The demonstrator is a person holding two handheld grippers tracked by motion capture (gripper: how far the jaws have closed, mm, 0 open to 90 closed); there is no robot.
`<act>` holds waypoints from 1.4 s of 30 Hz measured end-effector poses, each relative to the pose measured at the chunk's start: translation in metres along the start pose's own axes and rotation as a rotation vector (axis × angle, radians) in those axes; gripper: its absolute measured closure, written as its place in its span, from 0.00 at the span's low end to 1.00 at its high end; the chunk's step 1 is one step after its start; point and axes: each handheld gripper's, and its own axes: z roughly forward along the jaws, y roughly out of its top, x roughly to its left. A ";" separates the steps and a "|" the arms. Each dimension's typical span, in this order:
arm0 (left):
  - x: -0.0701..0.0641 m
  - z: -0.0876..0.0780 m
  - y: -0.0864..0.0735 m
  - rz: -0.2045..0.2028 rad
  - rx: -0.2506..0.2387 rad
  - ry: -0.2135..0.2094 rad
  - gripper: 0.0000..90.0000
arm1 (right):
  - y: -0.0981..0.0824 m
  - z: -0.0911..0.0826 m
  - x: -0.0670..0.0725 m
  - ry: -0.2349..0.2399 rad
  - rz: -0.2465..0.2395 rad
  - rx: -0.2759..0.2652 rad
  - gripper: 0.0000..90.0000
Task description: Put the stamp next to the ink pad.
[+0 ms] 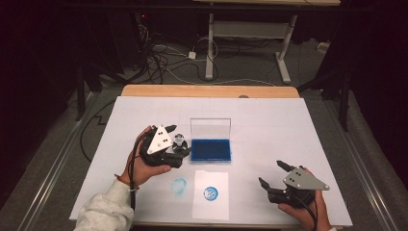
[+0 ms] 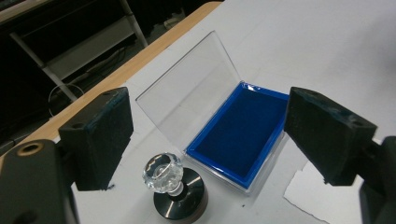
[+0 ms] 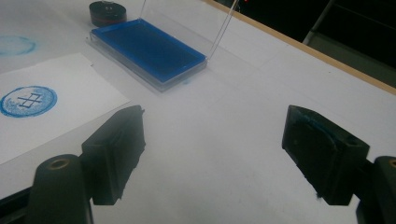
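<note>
A stamp with a clear faceted knob (image 2: 163,172) and a round black base (image 2: 181,199) stands upright on the white table, just left of an open ink pad. The pad's blue bed (image 2: 243,133) lies in a clear case whose lid (image 2: 189,95) stands raised behind it. My left gripper (image 2: 212,135) is open, its pads on either side of the stamp's knob and apart from it. In the high view it (image 1: 176,140) sits beside the ink pad (image 1: 210,150). My right gripper (image 1: 270,173) rests open near the front right with nothing between its pads (image 3: 116,154).
A white paper sheet (image 1: 210,195) bearing a round blue stamp print (image 3: 28,100) lies near the front edge. A blue ring smudge (image 1: 179,186) marks the table to its left. The table's wooden far edge (image 1: 207,90) runs behind; cables and a desk frame stand beyond.
</note>
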 end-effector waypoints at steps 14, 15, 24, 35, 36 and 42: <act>-0.017 -0.015 -0.008 0.034 -0.002 -0.009 0.17 | 0.000 -0.001 -0.001 -0.010 0.005 -0.002 0.24; -0.018 -0.016 -0.009 0.036 -0.006 -0.007 0.17 | 0.000 -0.001 0.000 -0.009 0.005 -0.007 0.24; -0.023 -0.027 -0.012 0.057 -0.020 -0.001 0.17 | 0.003 -0.004 0.003 -0.008 -0.009 -0.019 0.24; -0.029 -0.041 -0.022 0.073 -0.020 0.018 0.17 | 0.005 -0.005 0.006 -0.005 -0.017 -0.027 0.24; -0.029 -0.042 -0.023 0.073 -0.021 0.022 0.17 | 0.005 -0.005 0.006 -0.004 -0.017 -0.027 0.24; -0.030 -0.046 -0.033 0.072 -0.001 0.032 0.17 | 0.006 -0.005 0.007 -0.006 -0.016 -0.026 0.24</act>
